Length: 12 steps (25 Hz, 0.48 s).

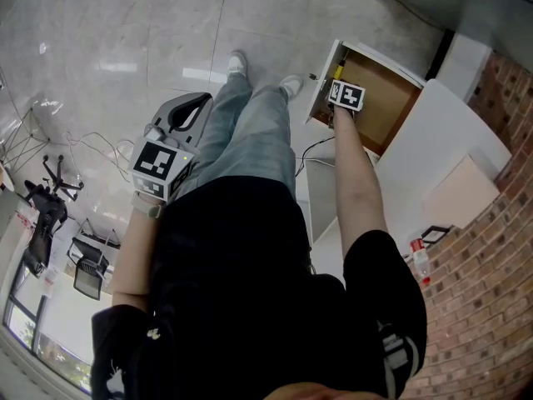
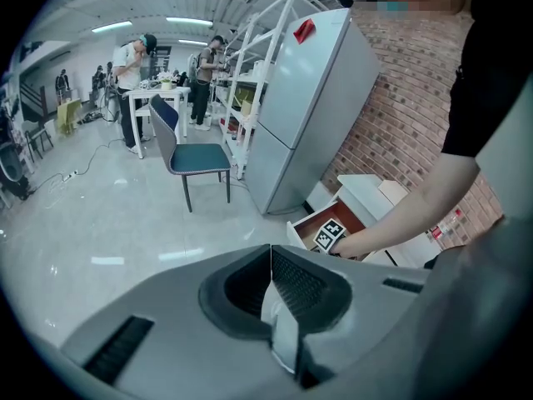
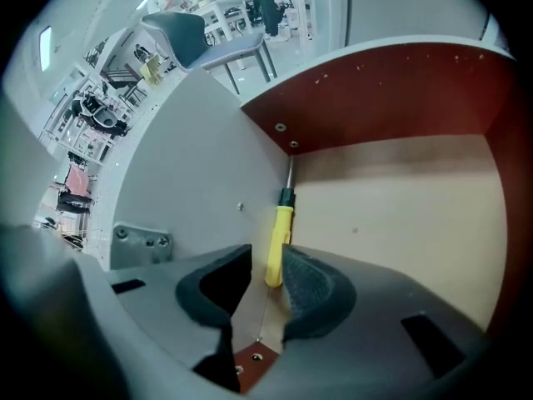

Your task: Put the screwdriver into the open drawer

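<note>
My right gripper has its 2 jaws narrowly parted around the screwdriver lying in the drawer. I judge it light, rigid and slick, best held mid-handle. My left gripper is closed on nothing.

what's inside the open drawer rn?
A yellow-handled screwdriver lies along a side wall of the drawer, its handle end between the parted jaws of the right tongs. Remaining floor looks bare; the tongs hide the near part.
</note>
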{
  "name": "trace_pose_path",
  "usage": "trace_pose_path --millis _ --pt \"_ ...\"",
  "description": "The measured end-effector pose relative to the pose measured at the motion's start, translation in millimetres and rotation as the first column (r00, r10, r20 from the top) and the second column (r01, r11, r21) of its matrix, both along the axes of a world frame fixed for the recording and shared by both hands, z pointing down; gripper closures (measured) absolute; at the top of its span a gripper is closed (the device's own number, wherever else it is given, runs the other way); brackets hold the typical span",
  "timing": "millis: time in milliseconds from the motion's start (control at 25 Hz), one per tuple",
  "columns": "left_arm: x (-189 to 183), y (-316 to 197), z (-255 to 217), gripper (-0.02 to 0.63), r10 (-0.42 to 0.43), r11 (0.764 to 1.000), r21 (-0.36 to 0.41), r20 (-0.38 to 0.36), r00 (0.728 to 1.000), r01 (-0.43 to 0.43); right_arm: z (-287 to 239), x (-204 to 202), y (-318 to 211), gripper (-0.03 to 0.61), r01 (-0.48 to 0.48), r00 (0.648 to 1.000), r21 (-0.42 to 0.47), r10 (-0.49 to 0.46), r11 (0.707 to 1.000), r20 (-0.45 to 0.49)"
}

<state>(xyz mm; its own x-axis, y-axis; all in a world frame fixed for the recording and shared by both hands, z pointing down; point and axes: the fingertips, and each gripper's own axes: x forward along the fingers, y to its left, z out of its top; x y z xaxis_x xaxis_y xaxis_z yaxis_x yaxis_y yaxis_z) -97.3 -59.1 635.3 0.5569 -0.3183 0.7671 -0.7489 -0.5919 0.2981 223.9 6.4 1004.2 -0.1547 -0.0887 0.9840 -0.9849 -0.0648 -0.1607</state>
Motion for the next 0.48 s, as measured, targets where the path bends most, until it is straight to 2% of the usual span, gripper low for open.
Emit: trace_pose_path --millis 200,400,480 --pt "6.8 -3.7 -14.9 0.609 -0.007 0.999 0.032 -0.037 0.999 0.008 -27.7 -3.1 -5.2 0.479 0.009 1.000 0.049 -0.009 0.999 -0.011" --pt "11.0 -9.9 -33.1 0.609 -0.014 0.997 0.071 -0.062 0.998 0.018 -71.2 -12.8 -17.7 0.554 0.036 0.999 0.133 -0.036 0.990 -0.004" --pt "13.2 -12.9 -39.7 0.609 -0.017 0.996 0.087 -0.069 0.997 0.023 -89.2 -16.2 -22.8 0.566 0.044 0.999 0.164 -0.045 0.986 0.004"
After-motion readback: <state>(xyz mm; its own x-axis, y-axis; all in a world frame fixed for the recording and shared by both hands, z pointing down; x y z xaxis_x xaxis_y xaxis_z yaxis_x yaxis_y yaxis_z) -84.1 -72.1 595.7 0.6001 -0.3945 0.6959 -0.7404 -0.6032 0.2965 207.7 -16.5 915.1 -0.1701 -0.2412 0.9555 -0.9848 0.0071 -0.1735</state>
